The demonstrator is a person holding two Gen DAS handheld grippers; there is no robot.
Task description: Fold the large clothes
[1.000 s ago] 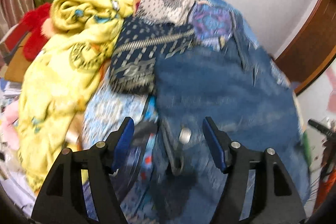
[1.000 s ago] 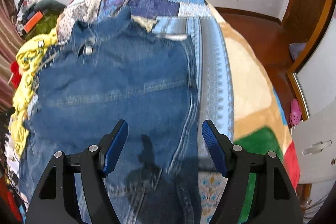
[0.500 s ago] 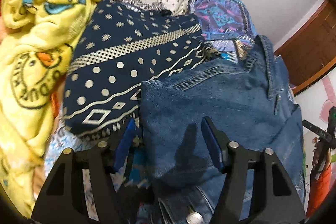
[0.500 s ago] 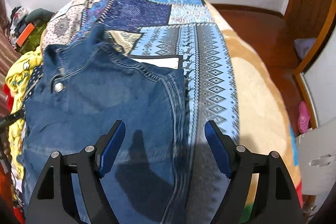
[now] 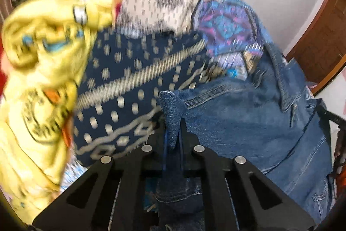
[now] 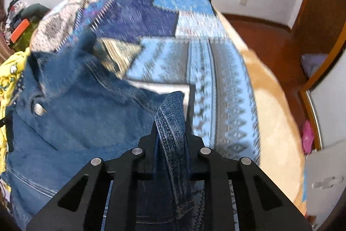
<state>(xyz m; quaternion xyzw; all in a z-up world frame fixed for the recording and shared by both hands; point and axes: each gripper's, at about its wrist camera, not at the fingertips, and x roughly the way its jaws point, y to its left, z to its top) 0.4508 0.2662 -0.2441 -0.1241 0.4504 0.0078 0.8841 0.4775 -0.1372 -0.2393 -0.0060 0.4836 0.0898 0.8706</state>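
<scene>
A blue denim jacket lies on a patchwork bedspread; it also shows in the right wrist view, collar and a metal button at the left. My left gripper is shut on a fold of the jacket's left edge, which sticks up between the jaws. My right gripper is shut on a fold of the jacket's right seam edge, which stands upright between the jaws. Both views are motion-blurred.
A navy dotted garment lies left of the jacket, with a crumpled yellow printed blanket further left. A beige fleece blanket covers the bed's right side. Wooden floor and a wooden door frame lie beyond the bed.
Both grippers were open above the jacket; now each has closed on a fold of denim at its edge. The views have shifted and blurred with motion.
</scene>
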